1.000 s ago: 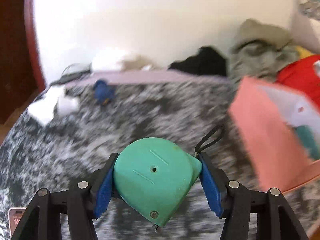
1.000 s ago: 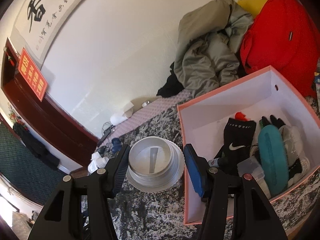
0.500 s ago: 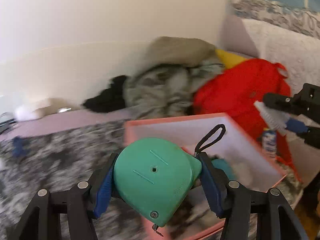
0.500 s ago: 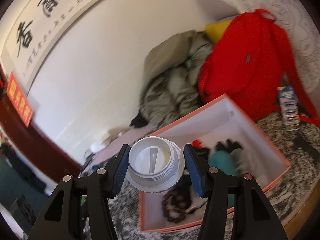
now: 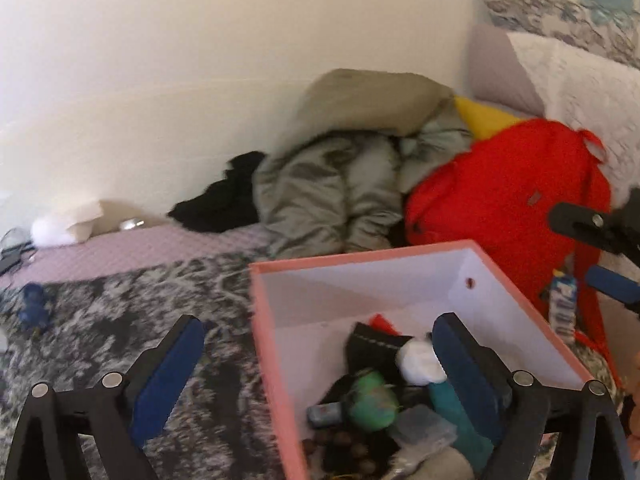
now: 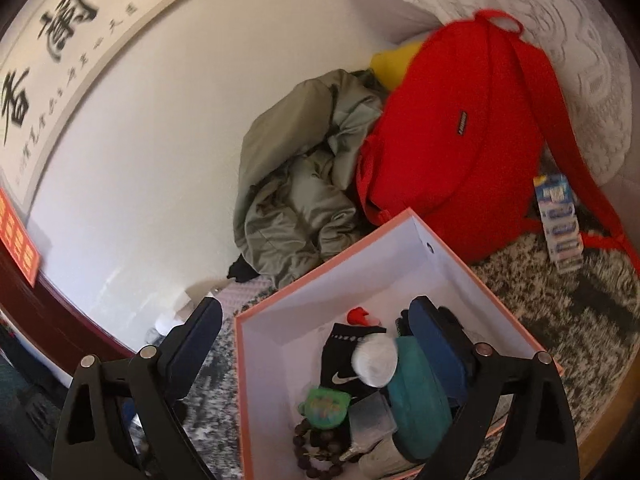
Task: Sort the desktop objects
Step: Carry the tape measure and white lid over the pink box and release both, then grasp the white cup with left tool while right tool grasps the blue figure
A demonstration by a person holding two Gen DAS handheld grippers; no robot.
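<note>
Both tongs are hanging over the pink box (image 5: 416, 254), and both are standing wide apart with nothing between their blue pads. In the left wrist view the left tongs (image 5: 318, 354) are straddling the box's near-left wall, one finger over the mottled grey cover (image 5: 120, 320) and the other over the box's contents. In the right wrist view the right tongs (image 6: 316, 332) are sitting much the same way, the left finger outside the box (image 6: 336, 260) and the right finger above its inside.

The sorted things are lying in the box. The green tape measure (image 6: 326, 408) is resting on the heap near the front, beside a string of dark wooden beads (image 6: 316, 452). The white jar lid (image 6: 376, 360) is lying tilted on a black sock (image 6: 344, 364), just beside a teal case (image 6: 420, 400) and a clear plastic case (image 6: 370, 420). A small red item (image 6: 358, 315) is showing behind the sock.

Beyond the box, a grey-green jacket (image 6: 300, 188) is lying crumpled against a red backpack (image 6: 460, 128), with a blue and white packet (image 6: 560, 224) leaning near the backpack's strap. Farther off, a small blue object (image 5: 36, 308) is sitting on the cover towards the left. A white wall is closing the scene, with a calligraphy scroll (image 6: 60, 40) hanging on it.
</note>
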